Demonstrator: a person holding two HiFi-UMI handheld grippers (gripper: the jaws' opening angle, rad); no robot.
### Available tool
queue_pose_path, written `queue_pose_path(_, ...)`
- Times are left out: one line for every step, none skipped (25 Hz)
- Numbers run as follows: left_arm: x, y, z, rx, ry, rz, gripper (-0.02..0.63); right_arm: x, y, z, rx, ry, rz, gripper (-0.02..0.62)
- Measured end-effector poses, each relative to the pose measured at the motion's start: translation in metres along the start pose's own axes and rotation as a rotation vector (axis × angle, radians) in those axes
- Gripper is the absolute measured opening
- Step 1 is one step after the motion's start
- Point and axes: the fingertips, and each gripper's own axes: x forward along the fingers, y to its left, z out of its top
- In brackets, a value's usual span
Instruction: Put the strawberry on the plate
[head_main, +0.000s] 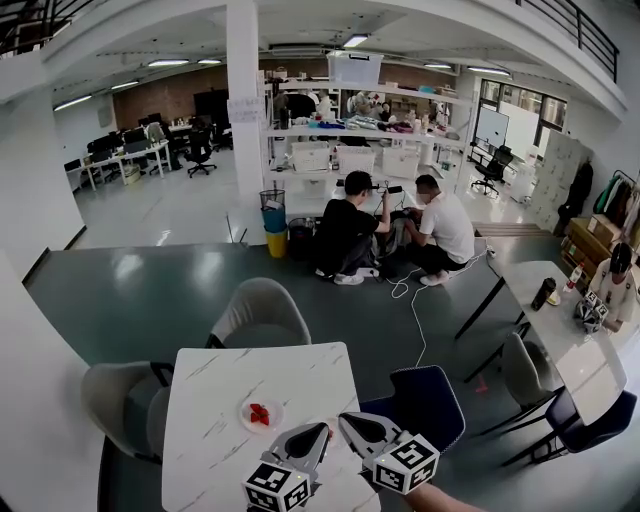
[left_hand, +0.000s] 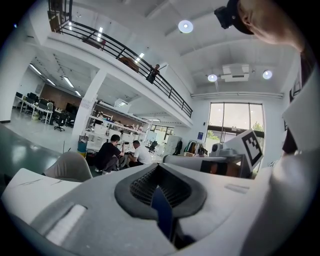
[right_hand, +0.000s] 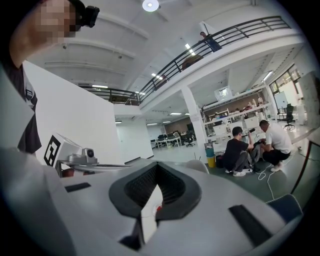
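I am holding the left gripper (head_main: 324, 429) and right gripper (head_main: 344, 419) over the bench's (head_main: 205, 450) near edge, both pressed together and pinching nothing. The strawberry (head_main: 258, 413) is already sitting on the plate (head_main: 277, 417) just ahead. To my eye nothing is needing a grasp; I am planning only to avoid nudging the plate.

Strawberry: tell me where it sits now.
Head view: the strawberry lies on the plate on the white table, lower centre, just left of the left gripper.

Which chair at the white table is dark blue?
The right chair, at the table's right edge; the far chair and the left chair are light grey.
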Motion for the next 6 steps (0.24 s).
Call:
queue_pose_path(-0.0003, 0.0009, 0.0003, -0.001, 0.000, 0.001, 0.009, 0.0009, 0.0003, 0.0004, -0.001, 0.000, 0.000, 0.003)
queue_pose_path(-0.0002, 0.0018, 0.0007, -0.001, 0.000, 0.002, 0.009, 0.0018, 0.0002, 0.0010, -0.001, 0.001, 0.000, 0.002)
queue_pose_path(0.0000, 0.0026, 0.0011, -0.001, 0.000, 0.002, 0.009, 0.0028, 0.0000, 0.0016, -0.002, 0.001, 0.000, 0.002)
queue_pose_path(0.0002, 0.0034, 0.0014, -0.001, 0.001, 0.003, 0.009, 0.0036, -0.0002, 0.0020, -0.002, 0.002, 0.000, 0.003)
queue_pose_path(0.0004, 0.0042, 0.0016, -0.001, 0.001, 0.003, 0.009, 0.0044, -0.0003, 0.0025, -0.002, 0.003, 0.001, 0.003)
queue_pose_path(0.0006, 0.0049, 0.0018, -0.001, 0.001, 0.004, 0.009, 0.0051, -0.0005, 0.0029, -0.002, 0.004, 0.001, 0.003)
